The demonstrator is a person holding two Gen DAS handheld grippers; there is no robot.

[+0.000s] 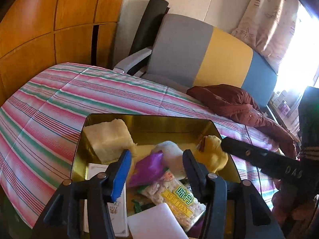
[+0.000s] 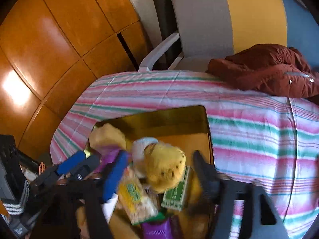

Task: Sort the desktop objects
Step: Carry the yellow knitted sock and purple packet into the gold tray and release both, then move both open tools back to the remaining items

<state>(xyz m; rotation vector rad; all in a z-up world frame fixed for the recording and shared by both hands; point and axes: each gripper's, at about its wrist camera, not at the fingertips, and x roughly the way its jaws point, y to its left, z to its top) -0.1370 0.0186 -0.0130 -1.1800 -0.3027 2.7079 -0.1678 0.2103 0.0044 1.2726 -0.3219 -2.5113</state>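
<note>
You're hovering both over the gold tin [image 1: 78, 139] — left gripper [image 1: 157, 159] and right gripper [image 2: 159, 166] gaping, empty — so you're risking snagging two items from that clutter at once.

One gold tin [image 1: 211, 127] lies ahead of the left claw [image 1: 157, 163], holding one yellow sponge [image 1: 109, 139], one yellow plush toy [image 1: 213, 153], one purple packet [image 1: 147, 169], one snack bag [image 1: 179, 201].

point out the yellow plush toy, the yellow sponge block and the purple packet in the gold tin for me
yellow plush toy [image 2: 165, 165], right wrist view, on the middle of its body.
yellow sponge block [image 1: 108, 138], left wrist view, on its broad front face.
purple packet [image 1: 147, 168], left wrist view, on the middle of its wrapper.
</note>
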